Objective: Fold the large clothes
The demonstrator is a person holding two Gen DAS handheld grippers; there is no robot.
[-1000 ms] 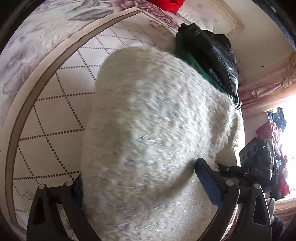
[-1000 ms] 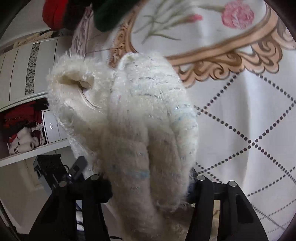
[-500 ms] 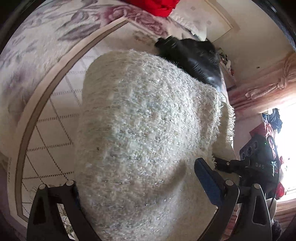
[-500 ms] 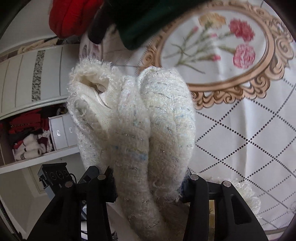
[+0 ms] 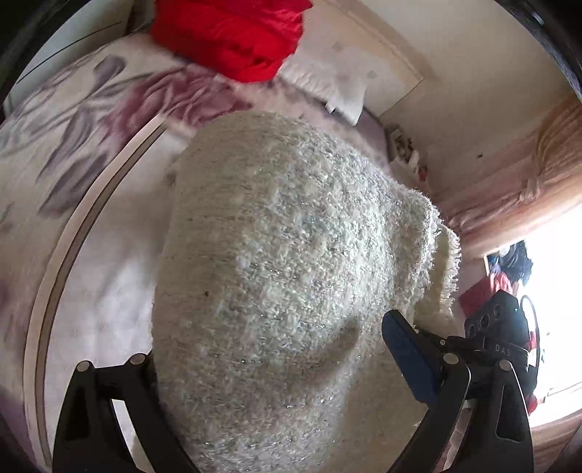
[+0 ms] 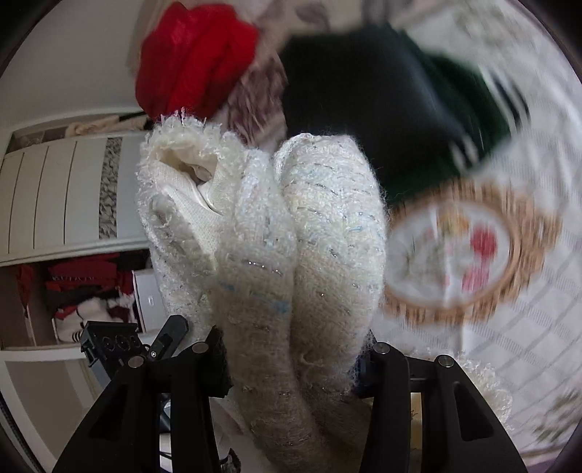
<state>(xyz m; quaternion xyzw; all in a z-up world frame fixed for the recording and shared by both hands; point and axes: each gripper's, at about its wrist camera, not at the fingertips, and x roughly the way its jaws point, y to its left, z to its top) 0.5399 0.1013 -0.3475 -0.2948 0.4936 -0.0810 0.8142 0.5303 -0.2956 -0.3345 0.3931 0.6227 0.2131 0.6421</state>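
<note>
A fuzzy cream knitted sweater [image 5: 291, 276] with silver threads fills the left wrist view, folded into a thick bundle above the bed. My left gripper [image 5: 269, 360] is shut on its near edge, one blue-padded finger [image 5: 407, 356] showing on the right, the other mostly hidden by the knit. In the right wrist view the same sweater [image 6: 291, 254] stands bunched in thick folds. My right gripper [image 6: 291, 349] is shut on the folds, black fingers on both sides.
A floral bedspread [image 5: 72, 152] with a diamond-quilted panel lies beneath. A red garment [image 5: 232, 32] sits at the bed's head, also in the right view [image 6: 192, 54]. A dark black and green garment pile [image 6: 382, 98] lies on the bed. Wardrobe shelves [image 6: 72, 291] stand left.
Both grippers have lifted the sweater and carried it toward the head of the bed. The red garment has come into view and the right view blurs with motion.
</note>
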